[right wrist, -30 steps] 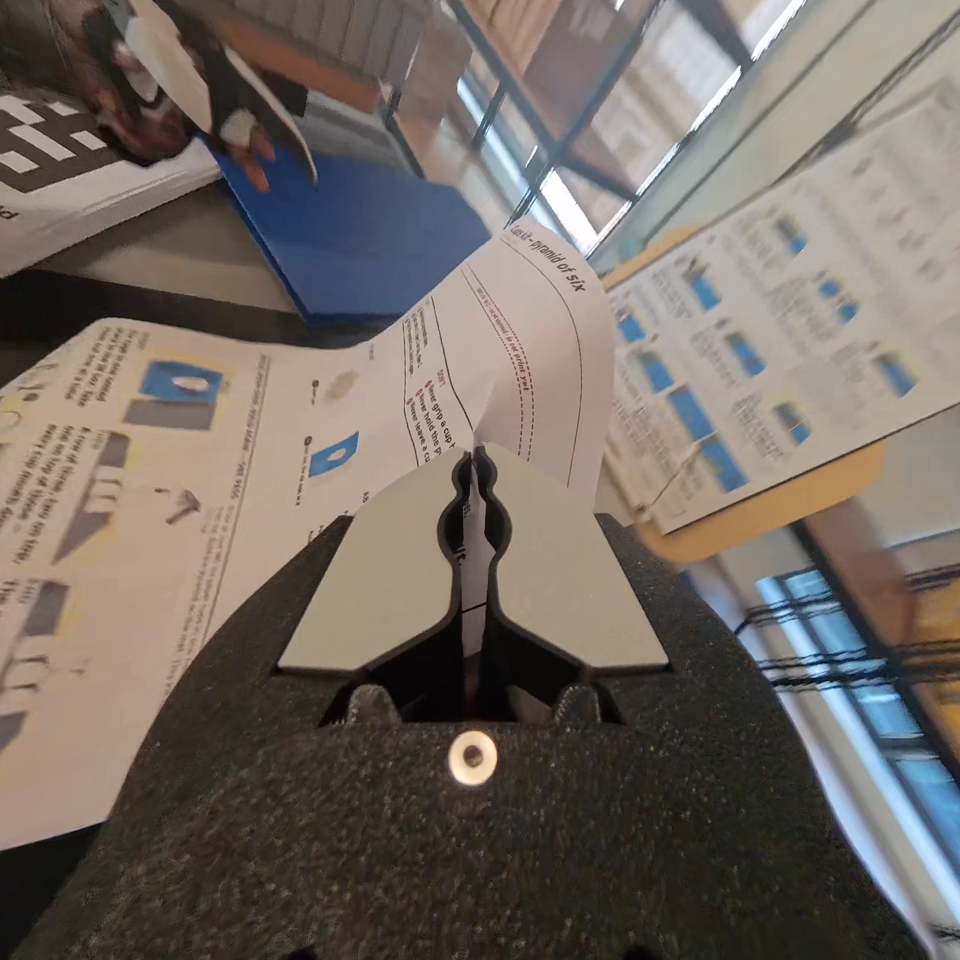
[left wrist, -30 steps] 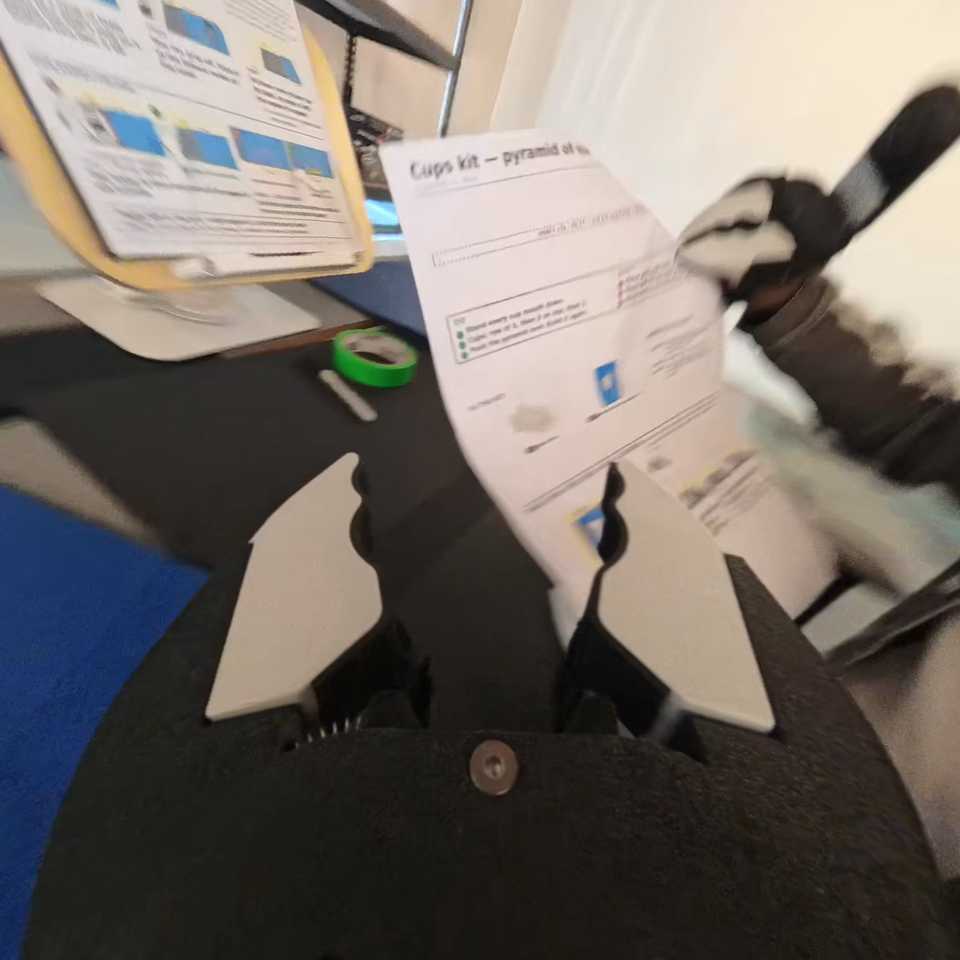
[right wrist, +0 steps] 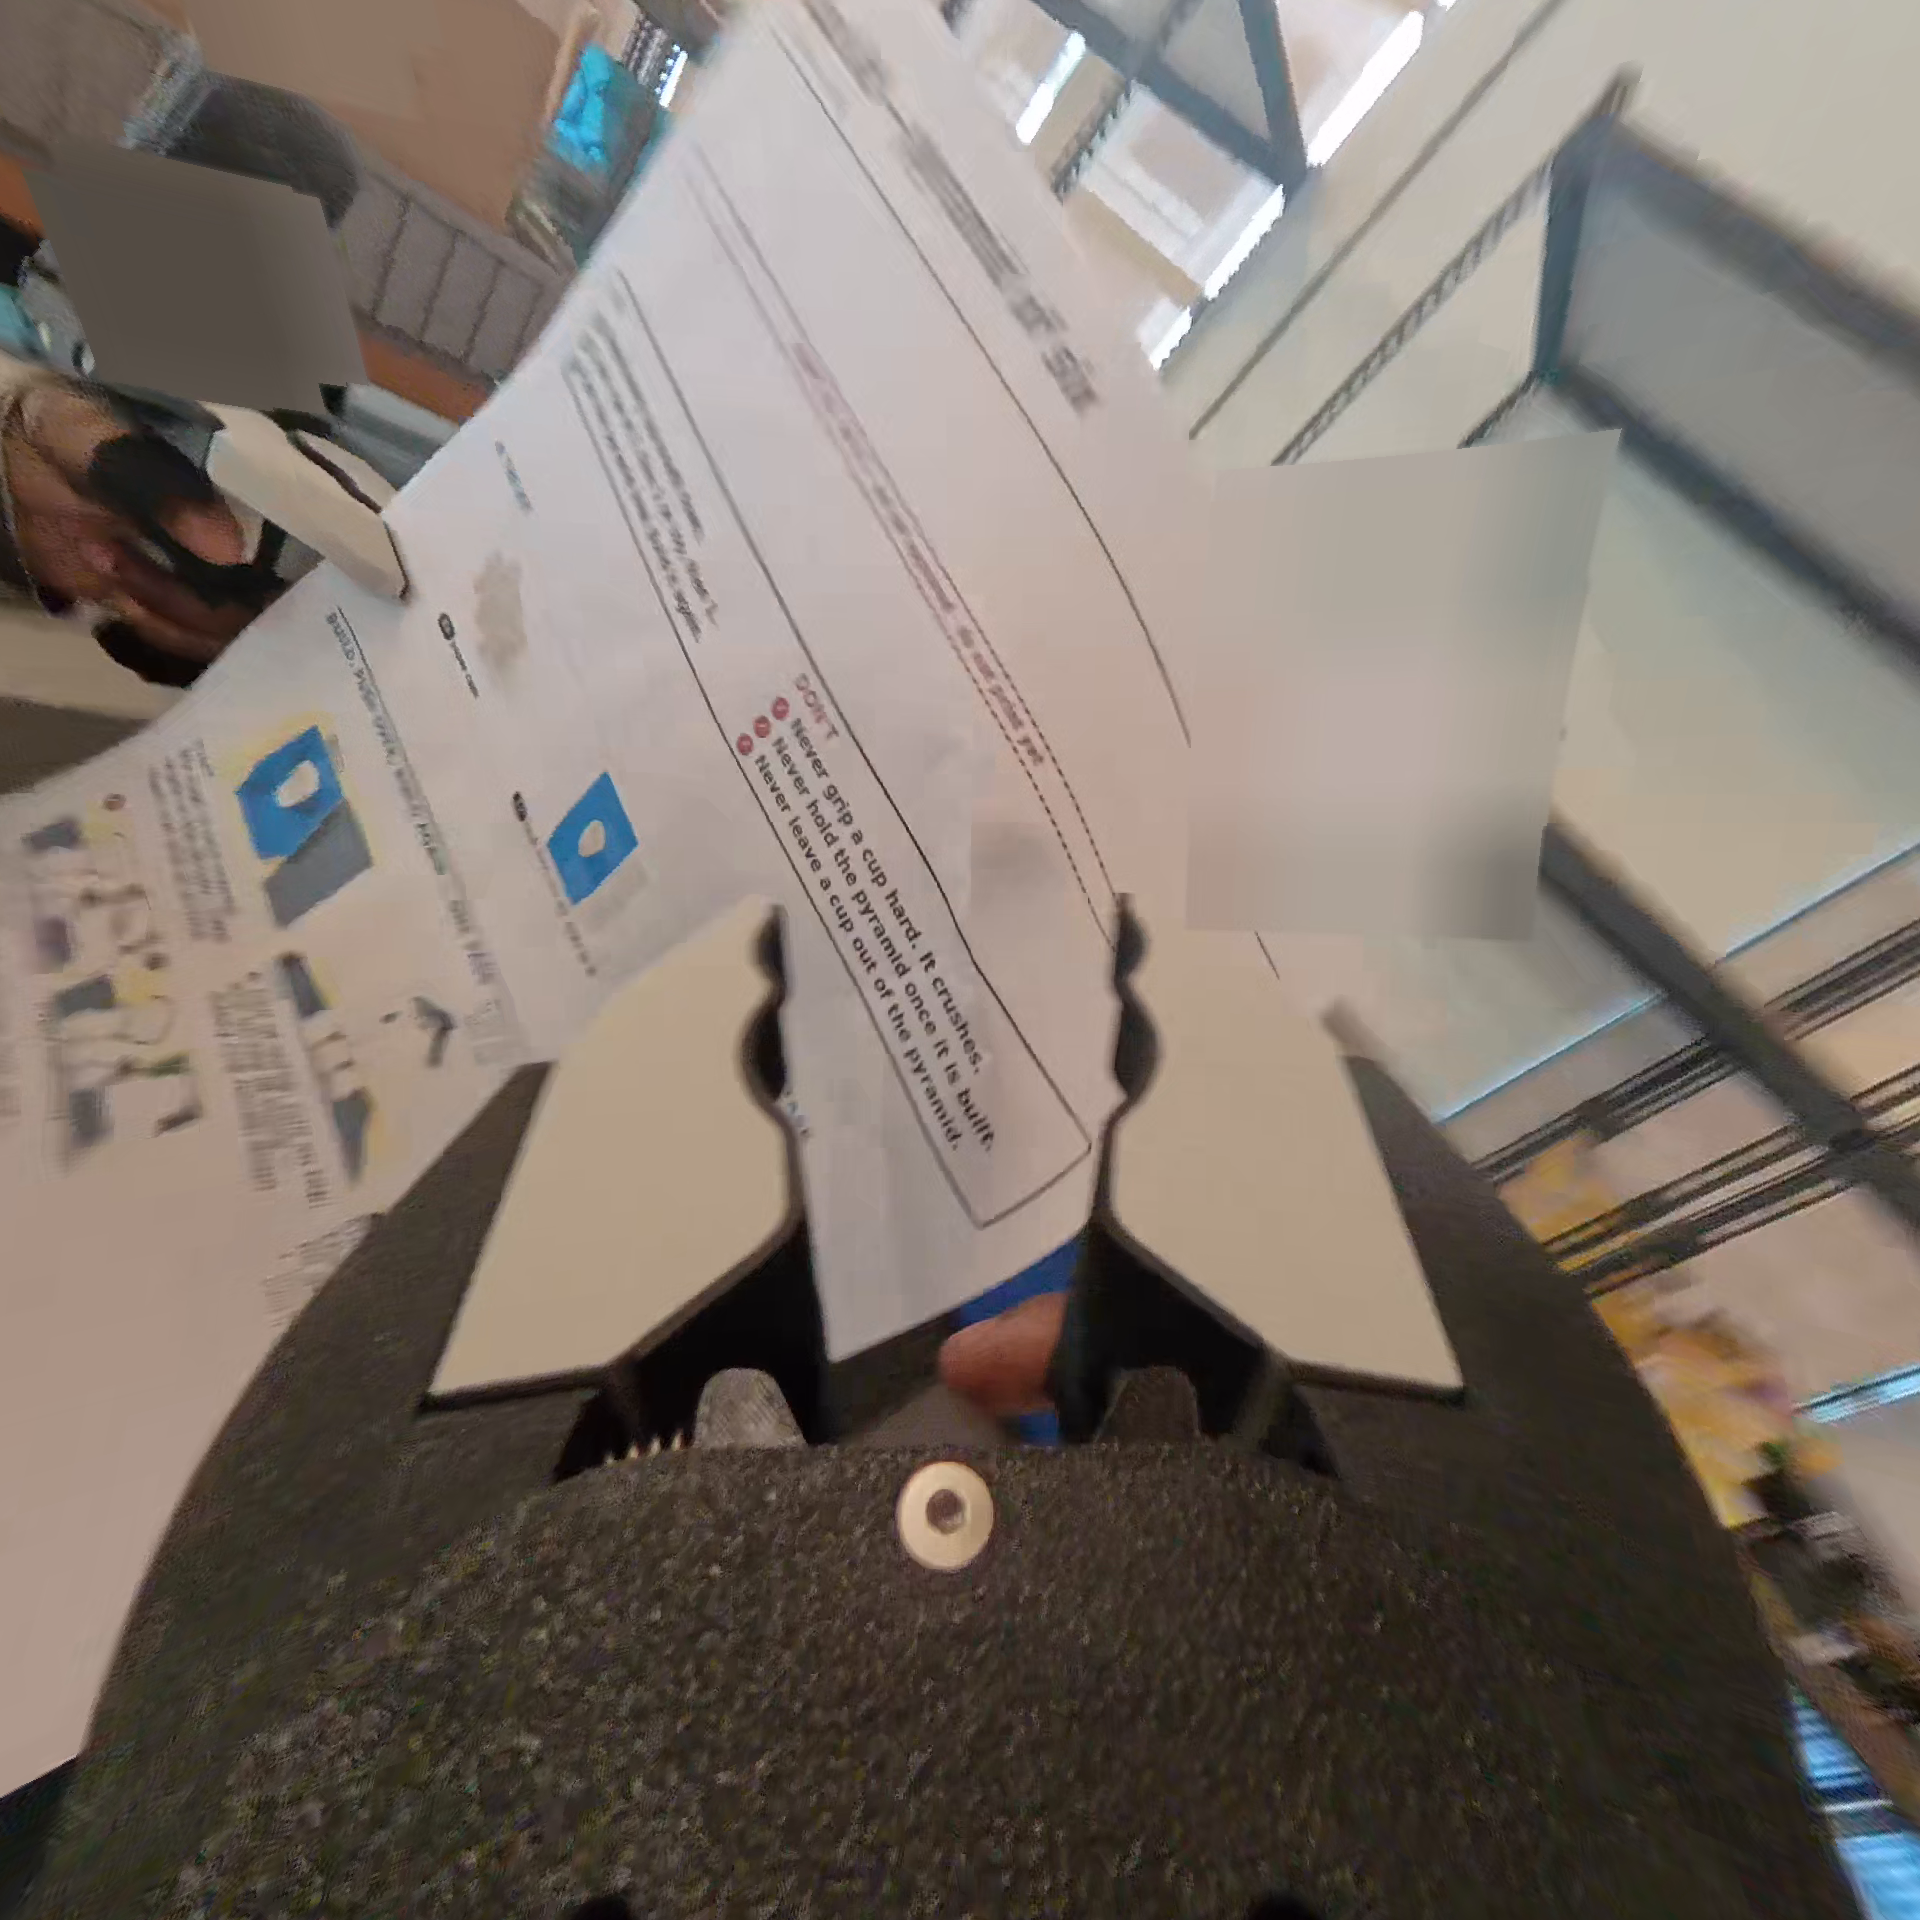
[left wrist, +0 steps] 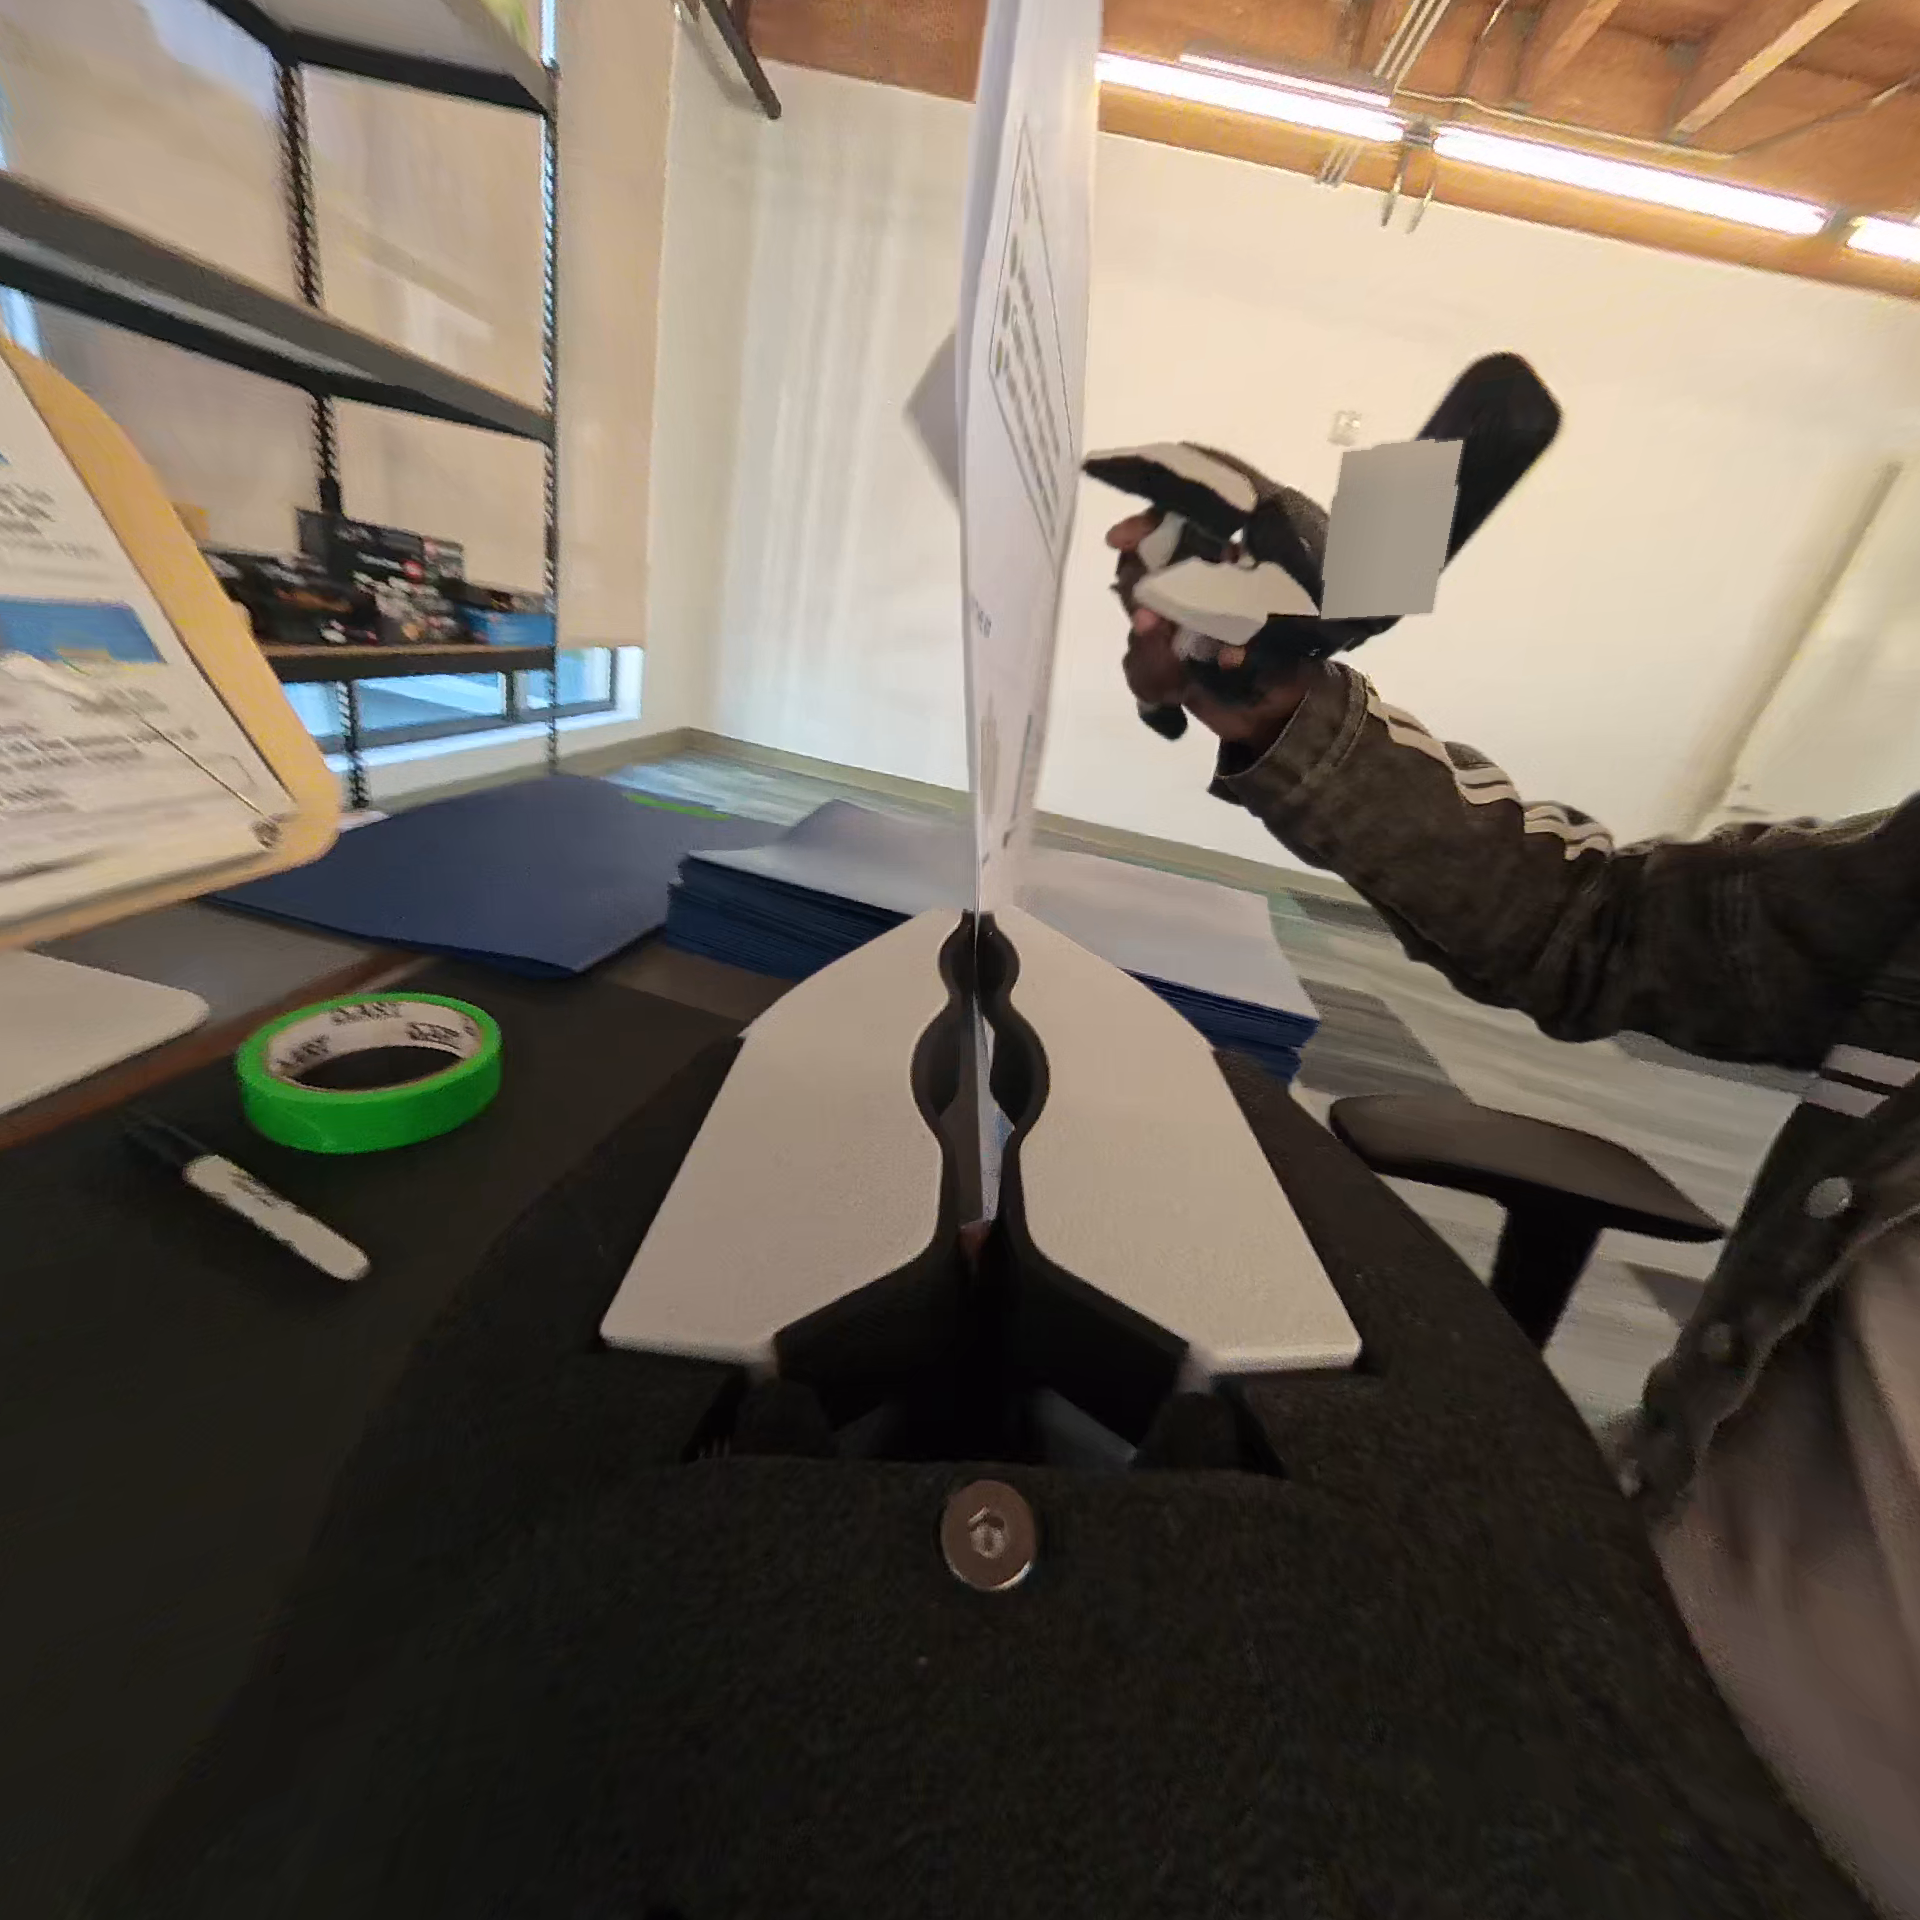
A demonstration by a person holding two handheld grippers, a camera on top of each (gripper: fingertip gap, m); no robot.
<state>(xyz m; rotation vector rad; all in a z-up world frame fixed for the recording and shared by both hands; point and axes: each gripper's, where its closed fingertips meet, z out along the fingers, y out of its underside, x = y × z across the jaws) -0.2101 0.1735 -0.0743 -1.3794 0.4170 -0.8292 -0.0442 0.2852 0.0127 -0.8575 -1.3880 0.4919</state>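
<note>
Now left hand-held gripper [left wrist: 977,935] pinches printed sheet [left wrist: 1023,416], prev. spread; right hand-held gripper [right wrist: 945,935] let go, spread.

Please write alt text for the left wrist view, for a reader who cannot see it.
The left tongs are shut on a printed sheet standing edge-on. Beyond it a hand holds the right tongs, open, beside the sheet. Green tape lies at left.

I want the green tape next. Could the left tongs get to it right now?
Probably not yet. The left tongs are shut on the printed sheet, so they are busy. The green tape lies uncovered on the black table, with only a marker beside it.
</note>
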